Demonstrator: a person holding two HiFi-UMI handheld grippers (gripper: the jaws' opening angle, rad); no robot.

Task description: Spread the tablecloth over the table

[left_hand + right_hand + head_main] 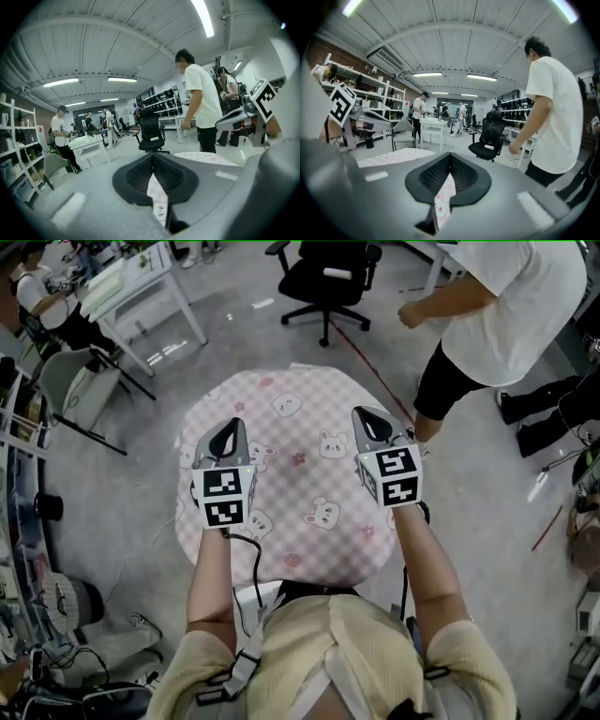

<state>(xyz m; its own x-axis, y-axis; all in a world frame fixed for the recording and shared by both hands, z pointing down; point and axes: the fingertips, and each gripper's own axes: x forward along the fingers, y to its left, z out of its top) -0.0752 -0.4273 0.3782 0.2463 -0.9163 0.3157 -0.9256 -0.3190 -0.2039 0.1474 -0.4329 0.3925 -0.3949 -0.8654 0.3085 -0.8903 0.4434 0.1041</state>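
Observation:
A pink checked tablecloth (pixel 300 484) printed with little bears hangs spread in front of me, and it hides the table beneath. My left gripper (pixel 228 427) is over the cloth's left part, shut on a fold of it. In the left gripper view the cloth (pixel 157 192) sits pinched between the closed jaws (pixel 153 159). My right gripper (pixel 367 418) is over the right part, also shut on the cloth. The right gripper view shows the bear print (pixel 444 199) caught between its jaws (pixel 450 161). Both grippers point away from me, side by side.
A person in a white shirt (pixel 497 315) stands close beyond the cloth's far right edge. A black office chair (pixel 328 277) is straight ahead. A white table (pixel 141 287) and a grey chair (pixel 70 381) are at the left, with shelving along the left wall.

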